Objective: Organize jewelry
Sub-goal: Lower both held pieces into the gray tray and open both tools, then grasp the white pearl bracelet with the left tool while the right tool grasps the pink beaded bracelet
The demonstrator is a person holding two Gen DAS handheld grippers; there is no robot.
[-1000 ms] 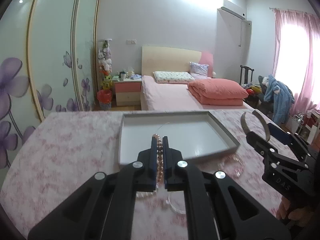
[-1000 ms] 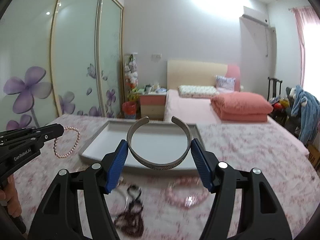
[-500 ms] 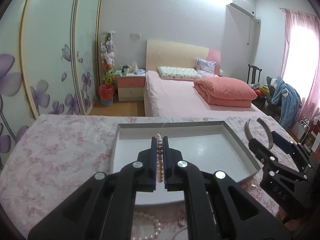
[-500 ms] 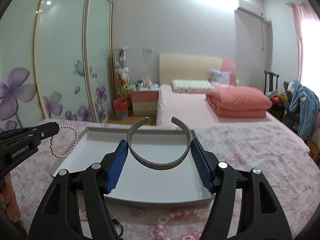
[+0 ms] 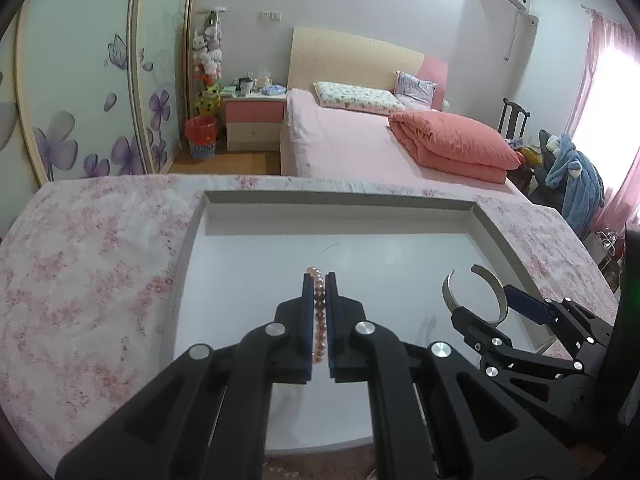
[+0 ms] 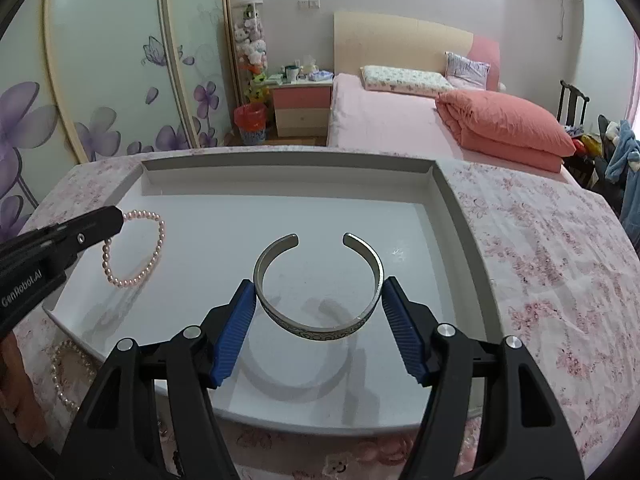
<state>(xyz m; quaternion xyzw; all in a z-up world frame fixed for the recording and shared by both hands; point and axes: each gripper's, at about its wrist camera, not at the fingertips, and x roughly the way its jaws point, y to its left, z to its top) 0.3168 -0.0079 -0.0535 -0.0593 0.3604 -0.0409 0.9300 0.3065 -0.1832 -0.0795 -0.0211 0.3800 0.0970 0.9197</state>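
Note:
A grey tray (image 5: 340,212) (image 6: 288,170) lies on the pink flowered table. My left gripper (image 5: 319,284) is shut on a pink pearl bracelet (image 5: 319,312), held above the tray's floor; the bracelet hangs as a loop from its tip in the right wrist view (image 6: 136,252). My right gripper (image 6: 318,300) is shut on a silver open cuff bangle (image 6: 318,284), held level over the tray's middle; it also shows in the left wrist view (image 5: 474,296), right of my left gripper.
Another pearl string (image 6: 64,376) lies on the table in front of the tray's left corner. More pink beads (image 6: 336,464) lie near the front edge. A bed (image 6: 400,120) and a wardrobe (image 6: 100,60) stand beyond the table.
Both grippers have moved forward and down over the tray, still holding their pieces. The loose jewelry on the table has dropped behind them.

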